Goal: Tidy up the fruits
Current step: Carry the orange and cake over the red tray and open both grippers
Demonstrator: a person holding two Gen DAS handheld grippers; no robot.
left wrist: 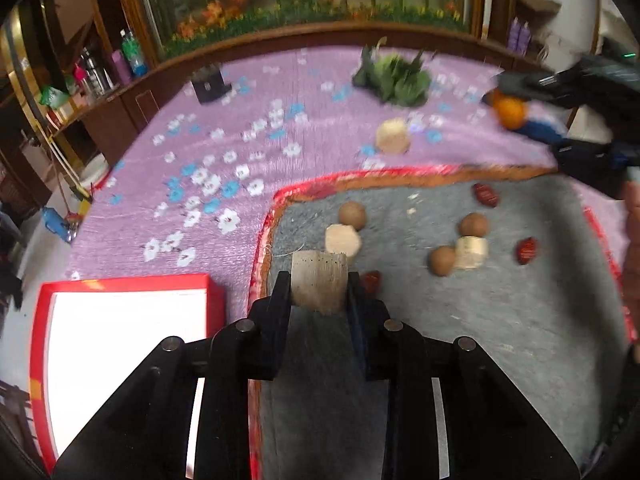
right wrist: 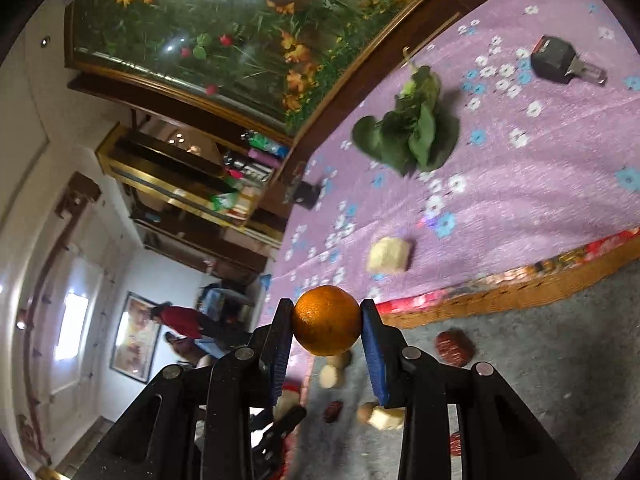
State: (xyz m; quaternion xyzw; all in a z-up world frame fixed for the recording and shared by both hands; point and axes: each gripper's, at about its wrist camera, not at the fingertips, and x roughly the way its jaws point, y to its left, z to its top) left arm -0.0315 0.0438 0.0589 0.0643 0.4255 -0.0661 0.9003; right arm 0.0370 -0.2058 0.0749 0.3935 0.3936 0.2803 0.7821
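The left gripper (left wrist: 319,286) had its jaws clamped on a pale sugarcane chunk (left wrist: 319,285) over the grey mat (left wrist: 500,312); the right gripper (right wrist: 326,320), rolled sideways and raised, pinched an orange (right wrist: 326,319). Beyond both jaws, longans (left wrist: 353,215), red dates (left wrist: 526,250) and cane pieces lay scattered, and the red box (left wrist: 128,282) left of the left jaws appeared empty: sorting looked barely begun.

On the grey mat (left wrist: 500,320), the lower right stretch lies bare and passable. Mid-frame is crowded: sugarcane pieces (left wrist: 343,240), longans (left wrist: 474,225) and red dates (left wrist: 527,251) sit close together. The purple cloth (left wrist: 224,120) is open at centre, with leafy greens (left wrist: 394,76) blocking upper right and a red box (left wrist: 120,320) lower left.
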